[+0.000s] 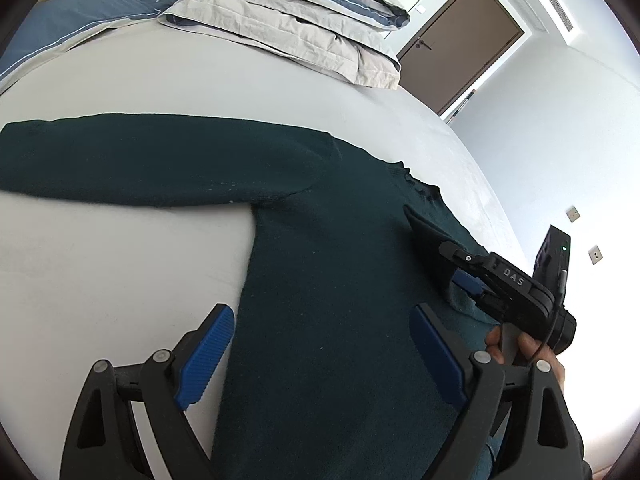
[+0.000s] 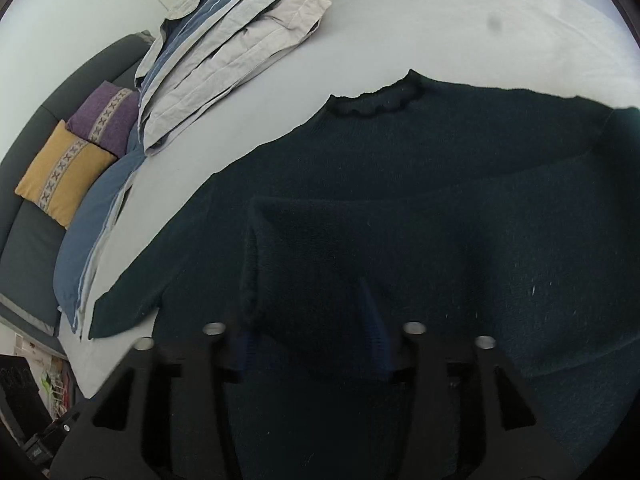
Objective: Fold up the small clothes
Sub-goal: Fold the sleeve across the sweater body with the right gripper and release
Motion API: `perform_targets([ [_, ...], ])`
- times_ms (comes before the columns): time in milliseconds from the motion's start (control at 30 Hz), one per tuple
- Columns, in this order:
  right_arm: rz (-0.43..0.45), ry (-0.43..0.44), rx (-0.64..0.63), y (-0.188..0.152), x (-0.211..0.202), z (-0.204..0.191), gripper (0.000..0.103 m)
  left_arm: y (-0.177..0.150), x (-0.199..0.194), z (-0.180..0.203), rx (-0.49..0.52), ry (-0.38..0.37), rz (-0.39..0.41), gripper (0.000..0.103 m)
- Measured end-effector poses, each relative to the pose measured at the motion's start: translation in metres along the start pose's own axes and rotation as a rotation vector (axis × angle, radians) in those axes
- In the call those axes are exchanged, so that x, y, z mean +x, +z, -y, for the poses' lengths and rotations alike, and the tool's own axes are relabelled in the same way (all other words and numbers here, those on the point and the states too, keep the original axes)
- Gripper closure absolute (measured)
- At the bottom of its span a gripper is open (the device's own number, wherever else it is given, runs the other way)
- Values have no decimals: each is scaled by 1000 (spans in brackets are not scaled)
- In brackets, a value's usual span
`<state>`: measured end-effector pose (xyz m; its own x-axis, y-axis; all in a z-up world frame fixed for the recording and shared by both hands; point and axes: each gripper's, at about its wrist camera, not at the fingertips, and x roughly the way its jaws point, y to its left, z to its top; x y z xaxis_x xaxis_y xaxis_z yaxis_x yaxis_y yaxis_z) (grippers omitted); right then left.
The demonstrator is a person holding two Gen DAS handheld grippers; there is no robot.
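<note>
Dark green sweater [image 1: 320, 248] spread flat on the white bed sheet [image 1: 120, 260], body running toward the near edge of the bed, one sleeve [image 1: 140, 160] stretched straight out toward the bed's left side. Ruffled collar [image 2: 380, 98] pointed toward the far edge, seen in the right wrist view. Other sleeve [image 2: 316, 264] doubled back over the sweater's chest, its cuff end lifted and pinched.

Left gripper [image 1: 324, 356] hovered low over the sweater's lower body, jaws spread wide, blue pads [image 1: 206, 354] apart with cloth visible between them, gripping nothing; left pad over the sweater's side edge and the bare sheet.

Right gripper [image 2: 312, 344] closed on the folded-back sleeve, cloth bunched between the fingers and hiding most of the pads. Same gripper seen from the left wrist view at the sweater's right side, held by a hand [image 1: 520, 348].

Stacked folded bedding [image 1: 288, 28] near the far corner of the bed. Purple cushion [image 2: 106, 114] and yellow cushion [image 2: 64, 172] on a dark sofa [image 2: 28, 248] beside the bed. Brown door [image 1: 460, 48] beyond.
</note>
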<state>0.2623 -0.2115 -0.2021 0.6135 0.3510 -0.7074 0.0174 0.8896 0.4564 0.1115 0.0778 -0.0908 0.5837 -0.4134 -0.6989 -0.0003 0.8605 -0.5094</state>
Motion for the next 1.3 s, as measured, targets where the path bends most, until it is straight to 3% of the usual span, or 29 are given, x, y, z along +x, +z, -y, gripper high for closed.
perform_targets([
  [67,36,17,11,8,-20,4,41,4,12,12,19,-8,-19,8],
  [267,116,95,87,-14,-138,73,40,23,73,66,97,-60,-105,8],
  [333,123,92,94,-24,-155,86,40,30,101,81,117,-47,-145,8],
  [500,157,94,157,-44,-202,128,40,48,149,102,140,7,-191,21],
  [600,195,85,204,-53,-226,153,40,57,165,106,151,42,-198,44],
  [667,204,80,229,-56,-235,167,40,59,171,110,175,77,-209,71],
  [800,223,51,263,-59,-245,185,40,64,170,115,211,76,-204,94],
  [1100,277,-56,311,-50,-277,226,40,81,144,116,229,55,-64,95],
  [1300,251,-83,359,-23,-269,255,40,79,154,102,216,80,-91,94],
])
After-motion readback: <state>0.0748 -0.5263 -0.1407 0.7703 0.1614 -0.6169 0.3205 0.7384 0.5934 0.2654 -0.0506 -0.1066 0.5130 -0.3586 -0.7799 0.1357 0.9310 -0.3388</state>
